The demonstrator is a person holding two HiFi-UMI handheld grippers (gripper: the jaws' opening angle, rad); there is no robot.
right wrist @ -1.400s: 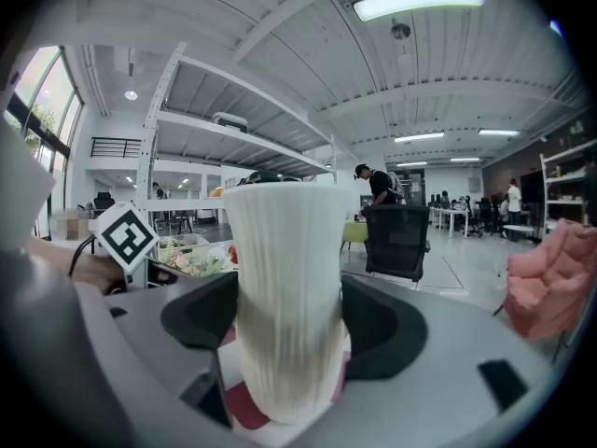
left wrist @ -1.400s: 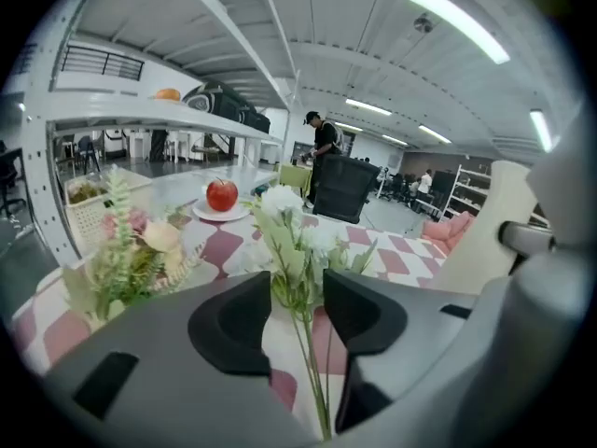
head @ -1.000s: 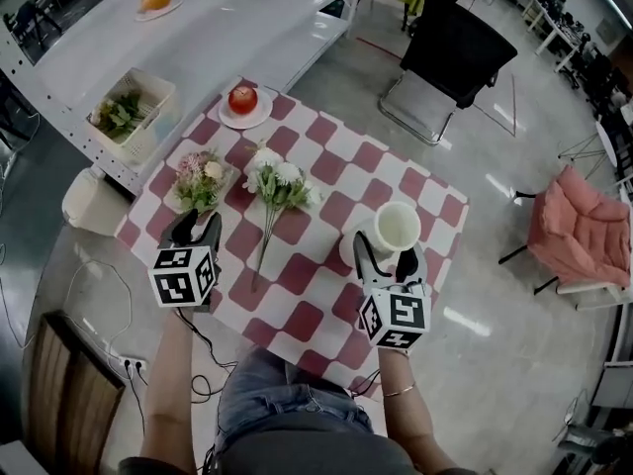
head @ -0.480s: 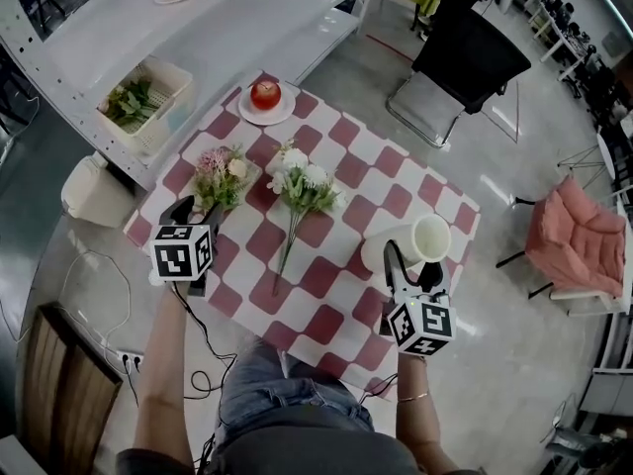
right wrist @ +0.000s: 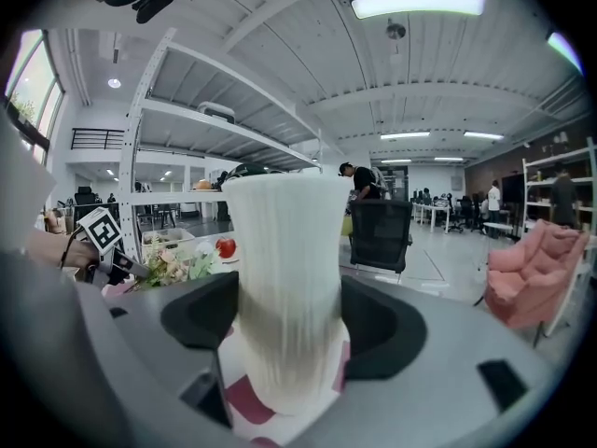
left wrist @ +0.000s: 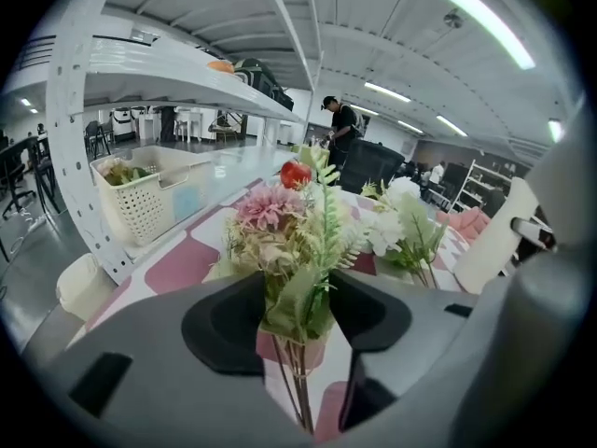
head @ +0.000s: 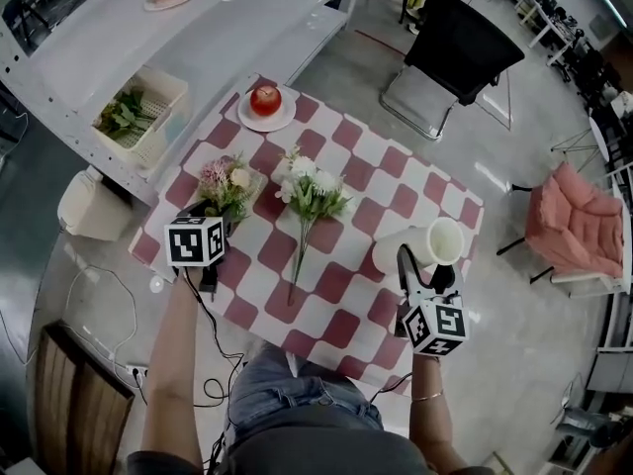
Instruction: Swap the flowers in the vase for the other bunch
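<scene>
Pink bunch (head: 226,181) is lying beside the white bunch (head: 312,188), its stems running back between the wide jaws of the left claw (left wrist: 297,317), which have just been closing. The right claw (right wrist: 289,323) is clasping the vase (right wrist: 284,250).

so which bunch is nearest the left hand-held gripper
The pink bunch, at the table's left edge: its stems stand between the left hand-held gripper's jaws, which have just been closing. The white bunch lies apart, mid-table.
</scene>
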